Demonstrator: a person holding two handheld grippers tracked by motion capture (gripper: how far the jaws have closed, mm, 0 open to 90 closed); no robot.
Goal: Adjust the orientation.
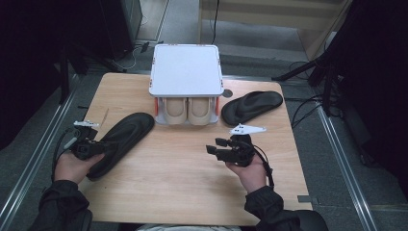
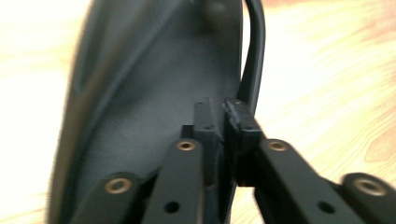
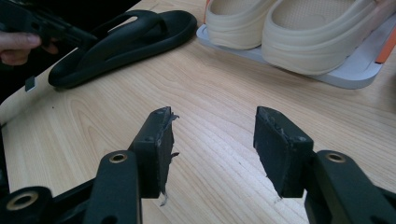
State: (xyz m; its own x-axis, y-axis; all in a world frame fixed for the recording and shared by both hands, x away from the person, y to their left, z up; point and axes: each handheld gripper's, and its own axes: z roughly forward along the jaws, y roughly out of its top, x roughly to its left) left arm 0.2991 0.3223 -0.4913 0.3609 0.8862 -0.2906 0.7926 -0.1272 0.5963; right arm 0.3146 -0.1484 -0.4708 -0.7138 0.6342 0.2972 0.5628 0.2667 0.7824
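Note:
A black sandal (image 1: 126, 131) lies at the table's left, toe toward the shoe rack. My left gripper (image 1: 102, 145) is at its near side. In the left gripper view the jaws (image 2: 224, 116) stand almost together where the sandal's strap (image 2: 254, 60) runs down into them, over the footbed (image 2: 154, 93). From the right gripper view that sandal (image 3: 140, 37) shows at the far left with the other gripper on it. My right gripper (image 1: 215, 146) hovers over bare wood in the middle right, open (image 3: 212, 135) with nothing between its pads. A second black sandal (image 1: 252, 105) rests right of the rack.
A white two-level shoe rack (image 1: 186, 70) stands at the back middle of the wooden table (image 1: 183, 187), with a beige pair of shoes (image 1: 186, 109) on its lower shelf. Those shoes (image 3: 289, 32) lie just ahead of my right gripper. Dark stands and cables surround the table.

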